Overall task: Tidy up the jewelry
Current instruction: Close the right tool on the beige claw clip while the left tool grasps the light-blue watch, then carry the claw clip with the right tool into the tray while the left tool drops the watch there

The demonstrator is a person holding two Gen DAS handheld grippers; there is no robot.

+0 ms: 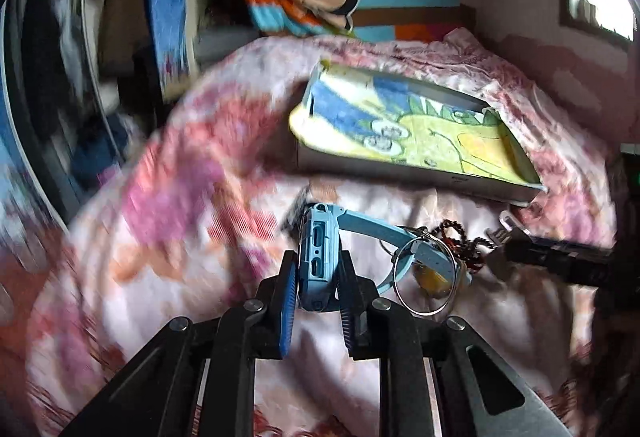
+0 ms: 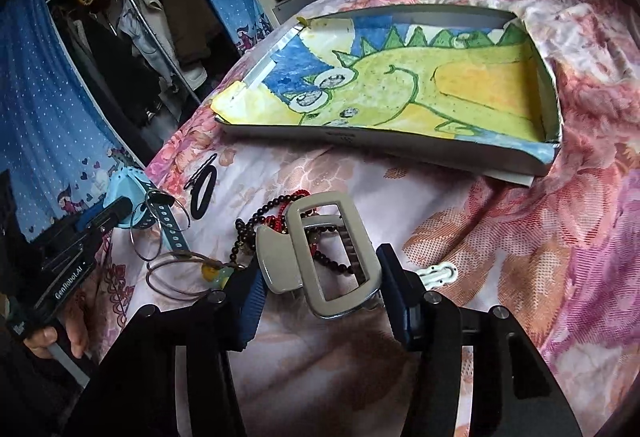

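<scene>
Left wrist: left tongs (image 1: 318, 279) clamp blue watch (image 1: 316, 261); right tongs (image 2: 320, 291) clamp grey hair claw (image 2: 320, 257); dinosaur-lined box (image 2: 548, 85) bare.

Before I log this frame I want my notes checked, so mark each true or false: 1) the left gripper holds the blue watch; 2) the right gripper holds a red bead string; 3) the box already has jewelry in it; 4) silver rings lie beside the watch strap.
1) True: the left gripper is shut on the blue watch.
2) False: the right gripper is shut on a grey hair claw; the red bead string lies on the bedspread.
3) False: the box shows only a dinosaur drawing.
4) True: silver rings lie there.
</scene>
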